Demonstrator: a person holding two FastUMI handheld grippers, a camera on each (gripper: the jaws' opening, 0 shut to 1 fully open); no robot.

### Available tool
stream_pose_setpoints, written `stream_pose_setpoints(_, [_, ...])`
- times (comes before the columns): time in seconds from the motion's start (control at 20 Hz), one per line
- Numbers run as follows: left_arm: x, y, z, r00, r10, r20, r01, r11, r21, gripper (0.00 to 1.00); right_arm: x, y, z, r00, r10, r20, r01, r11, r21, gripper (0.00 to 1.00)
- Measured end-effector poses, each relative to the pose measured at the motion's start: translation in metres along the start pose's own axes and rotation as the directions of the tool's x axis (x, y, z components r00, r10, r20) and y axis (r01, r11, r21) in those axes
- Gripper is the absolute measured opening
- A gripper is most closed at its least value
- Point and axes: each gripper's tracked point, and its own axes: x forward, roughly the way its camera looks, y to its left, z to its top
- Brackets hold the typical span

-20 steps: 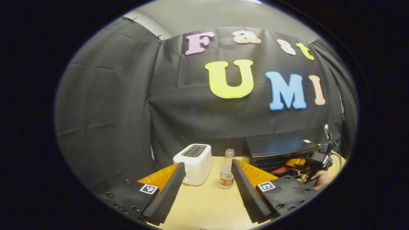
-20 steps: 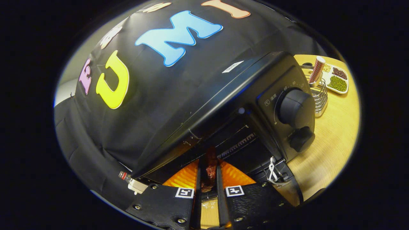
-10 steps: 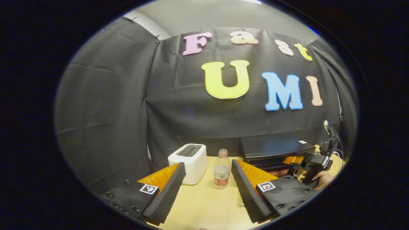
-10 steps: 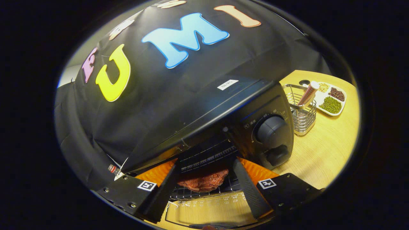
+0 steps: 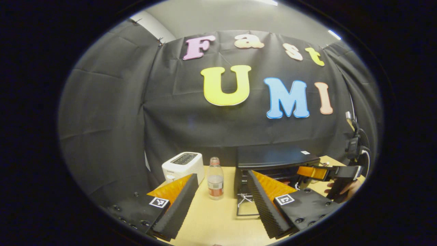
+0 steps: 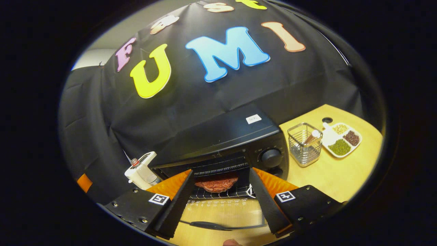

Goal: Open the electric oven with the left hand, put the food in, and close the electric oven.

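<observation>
The black electric oven (image 6: 222, 136) stands open, its glass door (image 6: 218, 212) folded down flat toward me. A reddish-brown piece of meat (image 6: 216, 183) lies on the wire rack inside. My right gripper (image 6: 220, 201) hovers open over the door, a short way in front of the meat and apart from it. In the left gripper view the oven (image 5: 273, 158) sits right of centre, and the right gripper (image 5: 309, 172) and the hand (image 5: 343, 188) holding it are in front of it. My left gripper (image 5: 222, 205) is open above the table, holding nothing.
A white toaster (image 5: 182, 164) and a small clear bottle (image 5: 214, 177) stand left of the oven. Right of the oven are a wire basket (image 6: 304, 145) and a divided dish of beans (image 6: 341, 140). The wooden table (image 6: 334, 174) runs to the black cloth wall.
My right gripper opened, left the meat on the oven rack and drew back out of the oven. The left gripper swung right, bringing the oven nearer its centre.
</observation>
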Motion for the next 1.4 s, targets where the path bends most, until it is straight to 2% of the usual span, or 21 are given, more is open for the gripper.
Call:
stream_pose_setpoints(0.1, [-0.003,-0.014,-0.007,1.000,-0.020,-0.018,0.020,1.000,-0.004,1.00,-0.019,-0.008,0.011,1.000,-0.011,0.023,0.012,0.998,-0.062,0.98])
stream_pose_setpoints(0.3, [-0.011,-0.040,-0.023,0.997,-0.065,-0.047,0.065,0.998,-0.003,0.94,-0.058,-0.025,0.032,0.996,-0.042,0.074,0.053,0.987,-0.153,0.98])
stream_pose_setpoints(0.4, [-0.014,-0.051,-0.033,0.994,-0.090,-0.066,0.090,0.996,0.002,1.00,-0.079,-0.031,0.041,0.993,-0.060,0.106,0.078,0.981,-0.179,0.98])
stream_pose_setpoints(0.45, [-0.013,-0.056,-0.038,0.992,-0.102,-0.075,0.102,0.995,0.004,0.97,-0.089,-0.033,0.045,0.990,-0.066,0.123,0.089,0.977,-0.192,0.98])
stream_pose_setpoints(0.5, [-0.012,-0.061,-0.043,0.990,-0.113,-0.088,0.114,0.993,0.007,1.00,-0.100,-0.034,0.050,0.988,-0.067,0.142,0.096,0.975,-0.203,0.97])
stream_pose_setpoints(0.7, [-0.007,-0.078,-0.071,0.976,-0.155,-0.151,0.158,0.987,0.004,1.00,-0.132,-0.040,0.063,0.977,-0.074,0.199,0.123,0.961,-0.247,0.98])
stream_pose_setpoints(0.85, [-0.003,-0.094,-0.102,0.952,-0.196,-0.234,0.197,0.980,-0.019,1.00,-0.150,-0.046,0.070,0.970,-0.095,0.223,0.152,0.955,-0.254,0.98])
stream_pose_setpoints(0.9, [-0.001,-0.099,-0.113,0.944,-0.206,-0.259,0.206,0.978,-0.028,0.91,-0.155,-0.048,0.070,0.968,-0.103,0.227,0.162,0.953,-0.257,0.98])
stream_pose_setpoints(0.95, [-0.001,-0.104,-0.123,0.933,-0.216,-0.287,0.215,0.976,-0.035,0.97,-0.159,-0.052,0.070,0.967,-0.113,0.230,0.173,0.951,-0.258,0.98])
stream_pose_setpoints(1.05, [0.001,-0.114,-0.140,0.912,-0.235,-0.337,0.233,0.971,-0.046,0.98,-0.167,-0.059,0.071,0.963,-0.136,0.235,0.197,0.945,-0.263,0.98])
stream_pose_setpoints(1.1, [0.002,-0.121,-0.150,0.899,-0.248,-0.361,0.246,0.968,-0.053,0.91,-0.172,-0.063,0.071,0.960,-0.149,0.235,0.210,0.942,-0.262,0.98])
stream_pose_setpoints(1.2, [0.004,-0.131,-0.166,0.876,-0.271,-0.399,0.268,0.961,-0.064,1.00,-0.178,-0.072,0.072,0.955,-0.177,0.239,0.238,0.937,-0.255,0.98])
stream_pose_setpoints(1.3, [0.006,-0.141,-0.182,0.851,-0.287,-0.440,0.285,0.956,-0.073,1.00,-0.183,-0.085,0.069,0.948,-0.214,0.236,0.272,0.929,-0.250,0.98])
stream_pose_setpoints(1.4, [0.011,-0.146,-0.204,0.823,-0.294,-0.485,0.291,0.953,-0.085,0.92,-0.189,-0.095,0.068,0.942,-0.243,0.232,0.297,0.925,-0.238,0.98])
